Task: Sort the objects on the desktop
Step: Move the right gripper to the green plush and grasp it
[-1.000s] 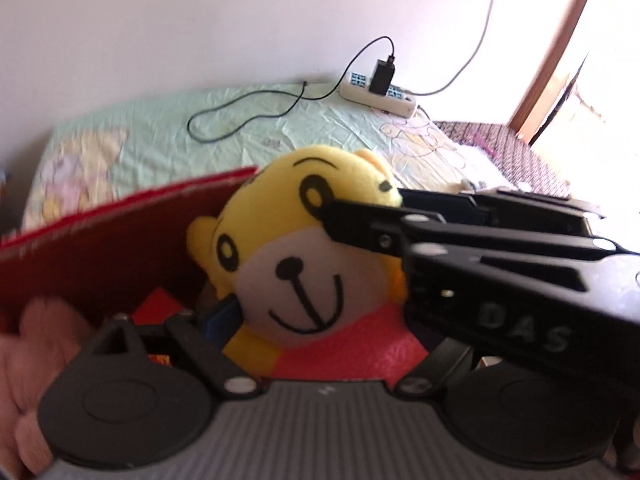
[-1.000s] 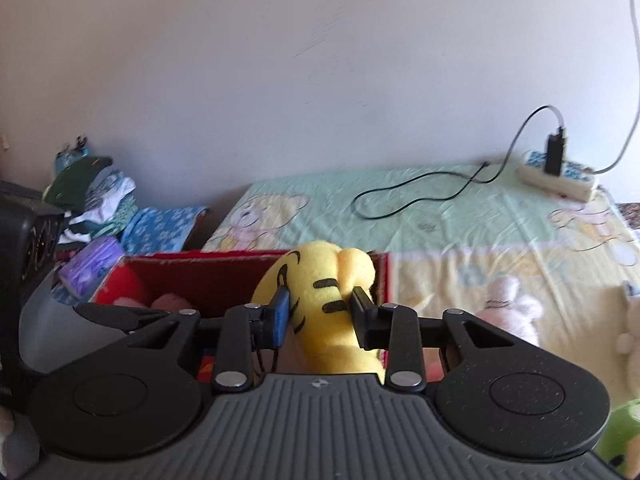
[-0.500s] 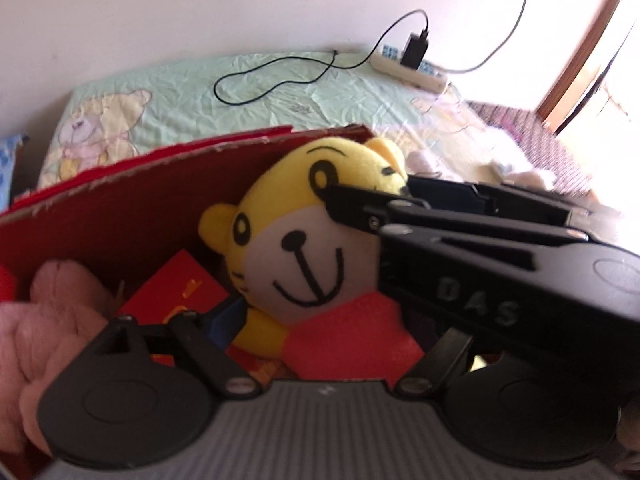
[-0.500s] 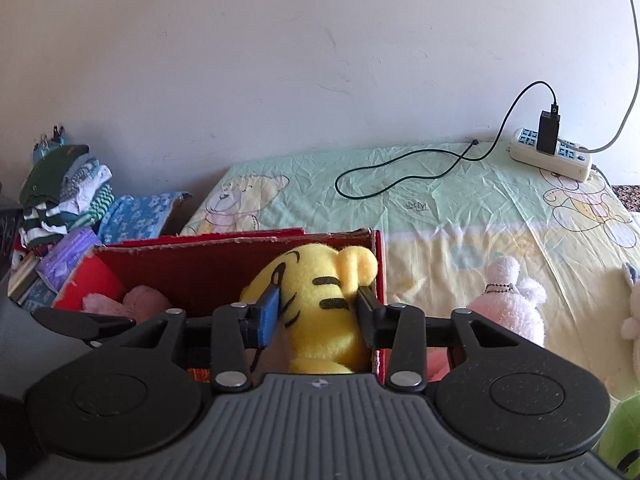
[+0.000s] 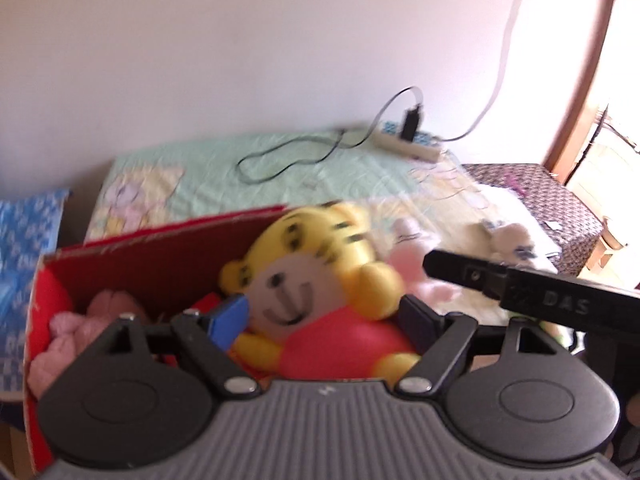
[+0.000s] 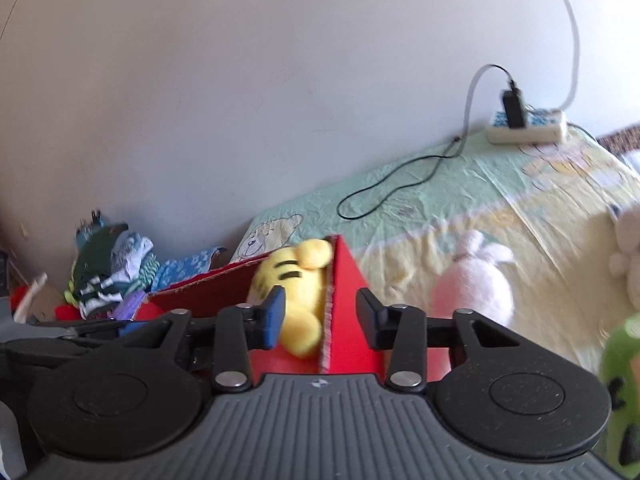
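A yellow tiger plush (image 5: 304, 280) in a red shirt lies face up inside the red cardboard box (image 5: 140, 264). My left gripper (image 5: 324, 316) hovers over it. Its jaws are closing, one on each side of the plush's body, and the pads do not press on it. In the right wrist view, the plush's striped back (image 6: 288, 280) leans on the box wall (image 6: 348, 280). My right gripper (image 6: 320, 316) straddles that wall with its jaws closing and grips nothing. One right finger (image 5: 460, 276) crosses the left wrist view.
A pink plush (image 5: 80, 328) lies at the box's left end. On the bed sheet to the right are a pink-white rabbit (image 6: 472, 280), a white plush (image 5: 512, 240) and a green toy (image 6: 620, 380). A power strip (image 6: 528, 128) and cable lie by the wall. Folded clothes (image 6: 108, 272) are piled at the left.
My right gripper let go of the tiger's head and swung right over the box wall. My left gripper pulled back and up, and the tiger now lies lower in the box.
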Demonstrator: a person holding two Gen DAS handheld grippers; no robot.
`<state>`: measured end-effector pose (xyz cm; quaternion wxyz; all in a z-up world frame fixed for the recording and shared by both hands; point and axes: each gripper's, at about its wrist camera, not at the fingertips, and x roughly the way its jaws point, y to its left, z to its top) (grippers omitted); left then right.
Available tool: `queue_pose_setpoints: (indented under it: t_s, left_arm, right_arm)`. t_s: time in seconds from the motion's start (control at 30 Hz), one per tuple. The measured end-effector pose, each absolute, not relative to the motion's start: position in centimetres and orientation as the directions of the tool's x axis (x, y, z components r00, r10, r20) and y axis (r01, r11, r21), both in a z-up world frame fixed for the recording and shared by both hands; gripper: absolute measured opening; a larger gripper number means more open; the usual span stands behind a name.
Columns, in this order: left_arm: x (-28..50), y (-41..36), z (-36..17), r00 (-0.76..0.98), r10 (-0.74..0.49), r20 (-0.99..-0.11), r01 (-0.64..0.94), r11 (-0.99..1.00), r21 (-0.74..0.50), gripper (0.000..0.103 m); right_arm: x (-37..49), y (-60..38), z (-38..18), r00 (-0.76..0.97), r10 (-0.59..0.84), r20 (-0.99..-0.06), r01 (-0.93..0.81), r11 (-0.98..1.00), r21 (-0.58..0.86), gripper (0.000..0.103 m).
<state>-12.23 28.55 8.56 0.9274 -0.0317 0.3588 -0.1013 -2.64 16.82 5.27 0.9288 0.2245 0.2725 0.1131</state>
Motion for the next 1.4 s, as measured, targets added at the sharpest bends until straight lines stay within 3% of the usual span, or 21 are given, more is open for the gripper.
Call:
queue_pose_setpoints:
  t_s: [0.13,0.43,0.6,0.73,0.9,1.0,1.1,1.4]
  left_arm:
    - [-12.9,24.2,9.5,0.737,-0.233,-0.635,0.221,0.970,-0.100,0.082]
    - [-12.8,12.7,6.8,0.647,-0.385,-0.658,0.365,0.914,-0.177,0.088]
    - [-11.2,9.0,2.0,0.527,-0.446,-0.724,0.344,0.890,-0.298,0.088]
    - [-10.7,7.0,-0.3,0.504,-0.501,-0.703,0.280,0.865,-0.416,0.089]
    - [-9.8,4.9,-1.9,0.508,-0.454,-0.732,0.224,0.890,-0.397,0.089]
    - [-8.9,4.3,-2.5,0.494,-0.408,-0.768,0.206,0.913,-0.352,0.074]
    - [-8.6,4.7,-2.9,0.471,-0.436,-0.767,0.192,0.899,-0.393,0.072]
    - [-8.2,6.4,-3.3,0.466,-0.428,-0.774,0.125,0.898,-0.421,0.077]
  right_arm:
    - [-4.6,12.1,5.2,0.853,0.343,-0.394,-0.058,0.812,0.581,0.039]
    - [-8.3,1.6,2.2,0.855,0.230,-0.464,0.135,0.766,0.629,0.039]
    - [-9.5,-2.9,0.1,0.810,0.248,-0.531,0.182,0.755,0.630,0.040]
    - [-10.1,-5.1,-1.5,0.770,0.285,-0.571,0.188,0.753,0.630,0.044]
    - [-9.8,-6.4,-3.2,0.706,0.356,-0.612,0.163,0.760,0.629,0.049]
    - [-9.3,-6.8,-4.1,0.676,0.407,-0.614,0.139,0.749,0.648,0.051]
    - [-8.2,-6.8,-5.0,0.641,0.453,-0.620,0.123,0.737,0.665,0.053]
    - [-5.2,-5.7,-7.4,0.553,0.592,-0.586,0.103,0.650,0.753,0.069]
